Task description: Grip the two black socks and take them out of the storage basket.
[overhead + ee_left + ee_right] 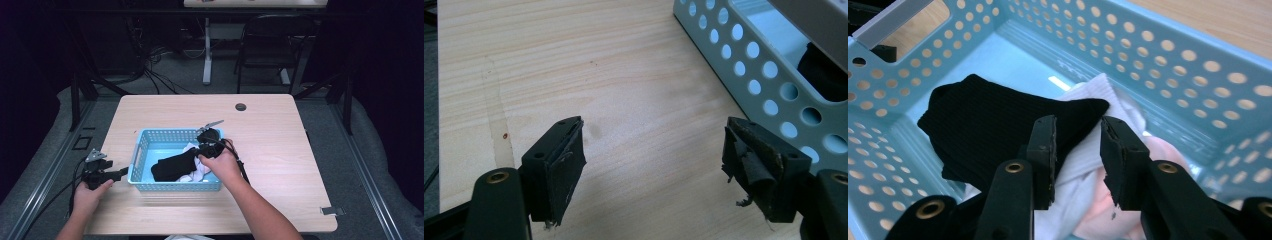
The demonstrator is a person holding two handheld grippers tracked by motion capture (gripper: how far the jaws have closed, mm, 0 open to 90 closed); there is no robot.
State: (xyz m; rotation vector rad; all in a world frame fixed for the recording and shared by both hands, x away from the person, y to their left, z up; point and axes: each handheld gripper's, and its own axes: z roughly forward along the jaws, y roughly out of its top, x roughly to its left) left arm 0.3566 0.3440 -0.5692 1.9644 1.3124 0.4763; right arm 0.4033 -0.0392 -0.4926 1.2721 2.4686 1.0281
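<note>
A light blue perforated basket [177, 132] sits on the wooden table left of centre. In it lie a black sock [172, 166] and a white sock [200, 173]. My right gripper [201, 150] reaches into the basket from its right side. In the right gripper view its jaws [1078, 135] stand a little apart just over the black sock's [983, 130] tip and the white sock [1083, 165], with a pale pink piece [1158, 155] beside them. My left gripper [122, 173] is open over bare wood just left of the basket [744, 60], holding nothing [654, 150].
A round cable hole [241, 106] is set in the table's far side. A small strip of tape [332, 211] lies at the near right corner. Beyond the table stand a black chair [270, 40] and another desk's leg [207, 55].
</note>
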